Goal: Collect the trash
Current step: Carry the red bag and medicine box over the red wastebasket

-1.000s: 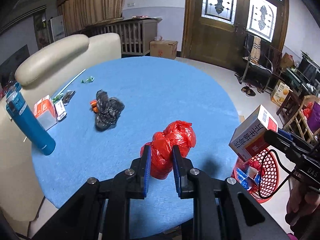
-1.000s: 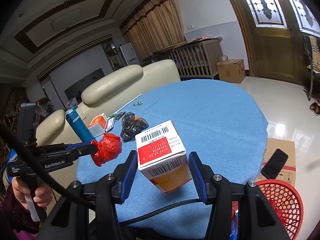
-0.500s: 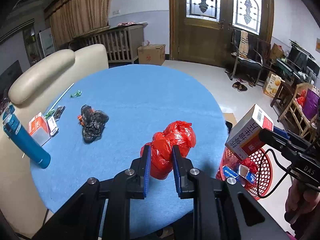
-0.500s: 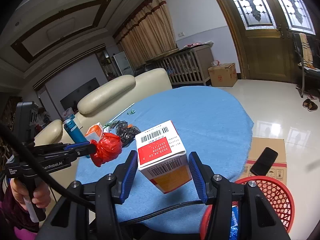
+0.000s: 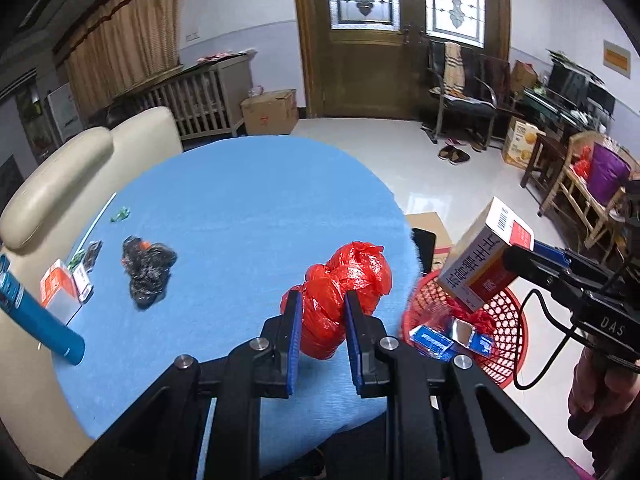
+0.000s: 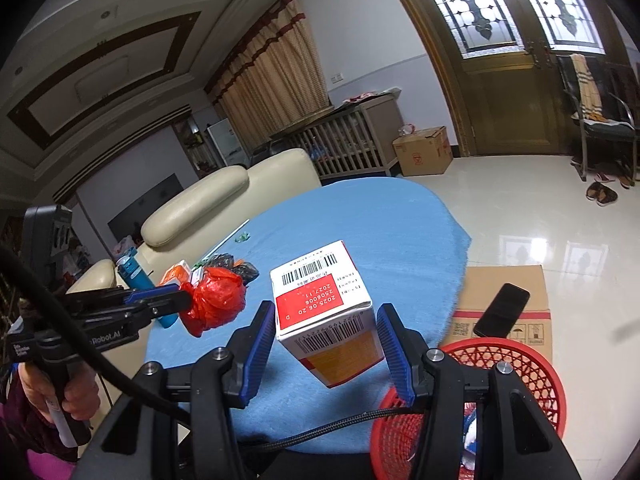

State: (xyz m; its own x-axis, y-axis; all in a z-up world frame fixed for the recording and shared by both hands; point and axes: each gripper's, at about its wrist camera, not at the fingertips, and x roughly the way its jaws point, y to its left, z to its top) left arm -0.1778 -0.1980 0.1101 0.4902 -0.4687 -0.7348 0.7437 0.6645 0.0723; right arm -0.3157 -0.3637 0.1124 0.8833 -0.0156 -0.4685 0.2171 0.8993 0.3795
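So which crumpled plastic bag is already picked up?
The red bag, clamped in the left hand-held gripper; the black bag lies on the blue table.

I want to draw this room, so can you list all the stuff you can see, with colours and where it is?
Table: one, blue cloth, centre.
Plastic bag: one, red, held in the left gripper.
Box: one, white, red and orange, held in the right gripper.
Basket: one, red, on the floor by the table, wrappers inside.
Black bag: one, crumpled on the table.
Bottle: one, blue, table's left edge.
Small box: one, orange and white, beside the bottle.
Sofa: one, cream, behind the table.
Phone: one, black, on a cardboard box on the floor.
Door: brown, far wall.
Left gripper: black with blue pads.
Right gripper: black with blue pads.
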